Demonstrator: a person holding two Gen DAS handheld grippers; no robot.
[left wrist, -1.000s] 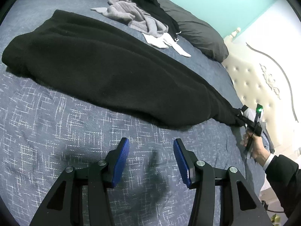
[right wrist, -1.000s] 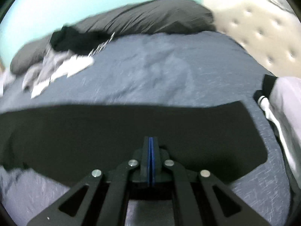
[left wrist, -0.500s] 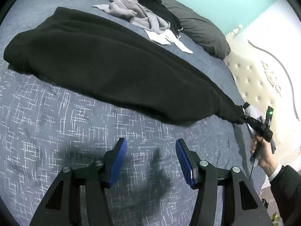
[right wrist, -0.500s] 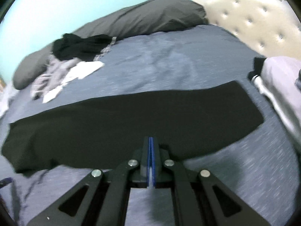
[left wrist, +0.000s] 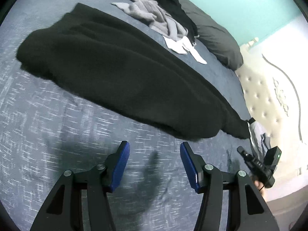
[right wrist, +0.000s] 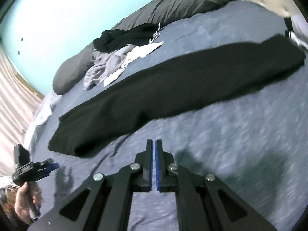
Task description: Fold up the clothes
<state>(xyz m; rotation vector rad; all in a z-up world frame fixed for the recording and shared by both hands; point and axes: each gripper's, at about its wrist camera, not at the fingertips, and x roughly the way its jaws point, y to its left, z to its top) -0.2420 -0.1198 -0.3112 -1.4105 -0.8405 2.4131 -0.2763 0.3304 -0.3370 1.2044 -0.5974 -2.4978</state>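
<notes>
A long black garment [left wrist: 119,73] lies stretched flat across the blue-grey bedspread [left wrist: 57,125]. My left gripper [left wrist: 154,147] hovers over bare bedspread just short of the garment's near edge, open, with nothing between its blue pads. Off the garment's right end, my right gripper [left wrist: 240,149] is apart from the cloth. In the right wrist view the right gripper [right wrist: 154,142] is shut and empty above the bedspread. There the black garment [right wrist: 173,88] runs across ahead of it. The left gripper [right wrist: 53,165] shows at the lower left, held by a hand [right wrist: 25,198].
A heap of grey, white and black clothes [left wrist: 157,13] lies at the far side against dark grey pillows [left wrist: 215,34]. A tufted headboard [left wrist: 269,100] bounds the right. A pale garment [left wrist: 258,134] lies beside the black garment's right end.
The right gripper has drawn back from the black garment's end and swung sideways; the cloth now lies clear of it. The left gripper has shifted slightly and stays open.
</notes>
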